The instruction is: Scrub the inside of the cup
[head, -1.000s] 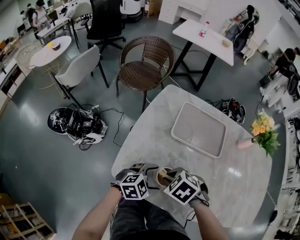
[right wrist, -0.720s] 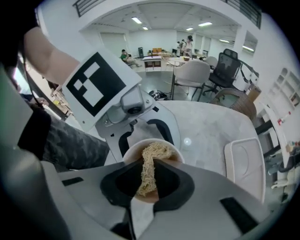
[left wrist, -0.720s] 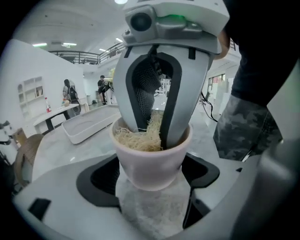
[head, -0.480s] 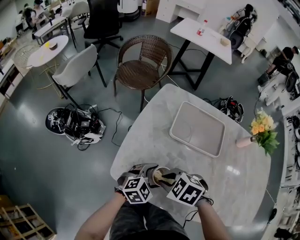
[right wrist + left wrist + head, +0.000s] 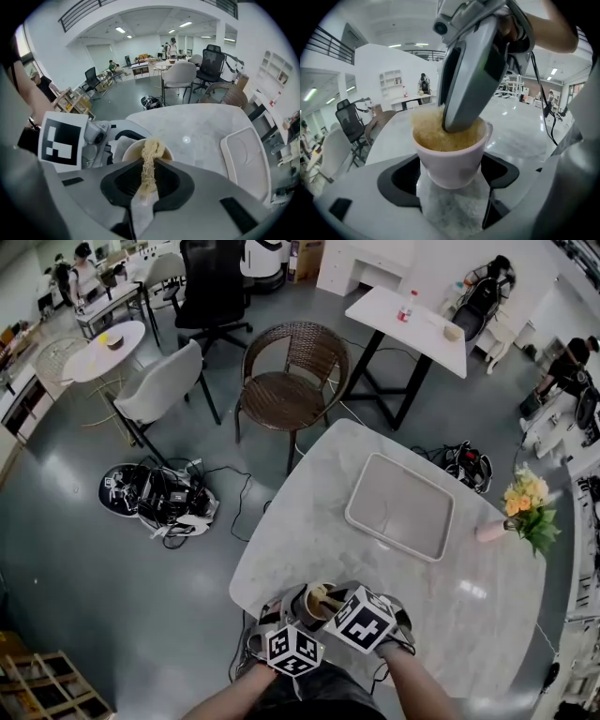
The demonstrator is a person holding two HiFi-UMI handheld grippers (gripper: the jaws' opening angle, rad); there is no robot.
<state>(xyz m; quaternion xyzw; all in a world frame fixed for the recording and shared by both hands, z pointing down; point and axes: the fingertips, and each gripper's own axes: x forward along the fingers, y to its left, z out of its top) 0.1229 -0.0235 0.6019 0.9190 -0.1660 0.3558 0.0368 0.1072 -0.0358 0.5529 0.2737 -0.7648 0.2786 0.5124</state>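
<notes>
The cup [image 5: 450, 152] is clamped between the jaws of the left claw [image 5: 451, 178], over the near edge of the desk [image 5: 375, 568]. The right claw [image 5: 146, 177] is closed on a tan fibrous scrubber [image 5: 151, 151], whose tip is pushed down inside the cup. Farther back on the desk lie a tray [image 5: 398, 505] and, at the right edge, flowers [image 5: 527, 502].

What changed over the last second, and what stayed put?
The left gripper, shut on the cup, swung in toward the person, closing up beside the right gripper, which still holds the scrubber in the cup. Tray and flower vase stayed put.
</notes>
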